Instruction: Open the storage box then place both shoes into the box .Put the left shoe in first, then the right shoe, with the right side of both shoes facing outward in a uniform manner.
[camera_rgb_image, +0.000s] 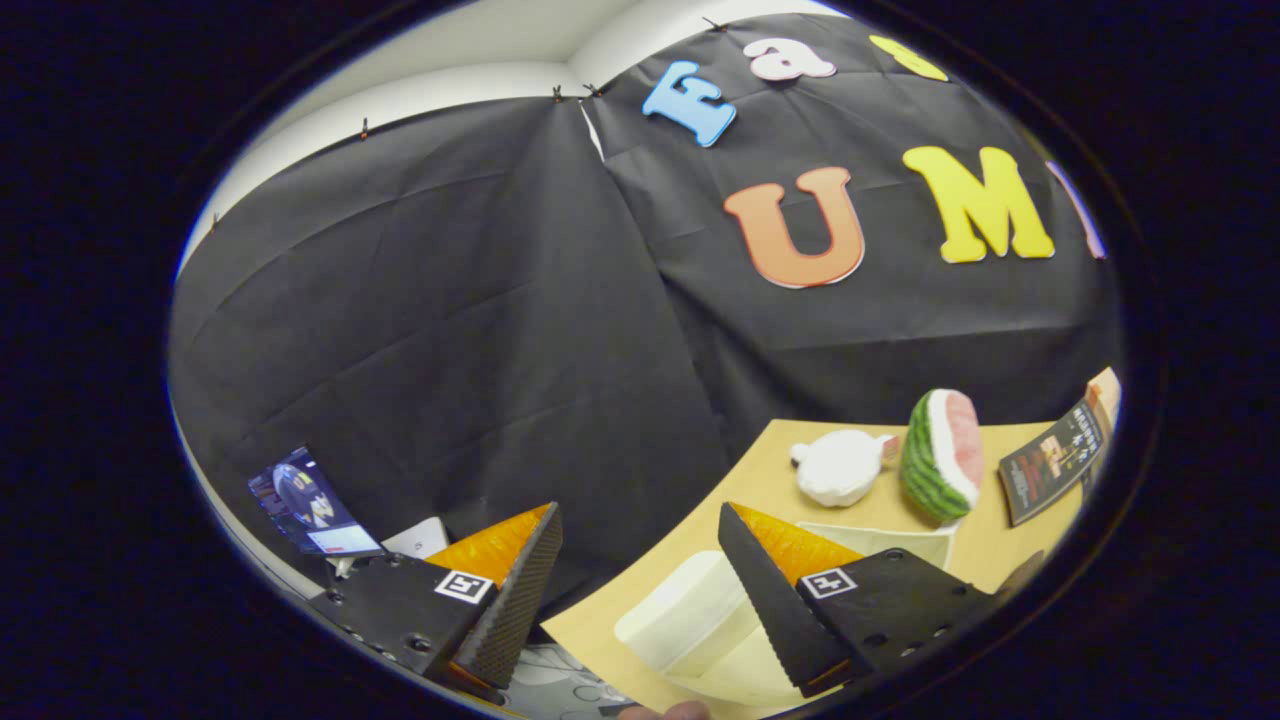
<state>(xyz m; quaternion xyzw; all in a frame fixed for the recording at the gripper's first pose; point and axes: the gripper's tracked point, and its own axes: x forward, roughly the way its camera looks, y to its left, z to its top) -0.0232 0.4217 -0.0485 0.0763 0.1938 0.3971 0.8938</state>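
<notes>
Tan wood-grain surface carries the task items, seen here from the hand-held gripper. Its jaws stand spread wide apart with nothing between them. Nearest, partly hidden behind the right finger, sits a pale cream, translucent plastic object with a rounded edge; it is probably the storage box or its lid, but whether it is open cannot be told. Just beyond that finger lies a second pale, flat-edged piece, possibly another part of the box. Farther on rests a white, soft, rounded item, which may be a shoe, touching or just beside a plush watermelon slice with green rind and pink flesh. A dark printed booklet lies beyond these at the far edge of the surface. Off the surface, beyond the left finger, a small lit screen stands against the black cloth wall. Judgement: the task appears at or near its start; no shoe is gripped and none is visibly inside the box, so both placements remain.
</notes>
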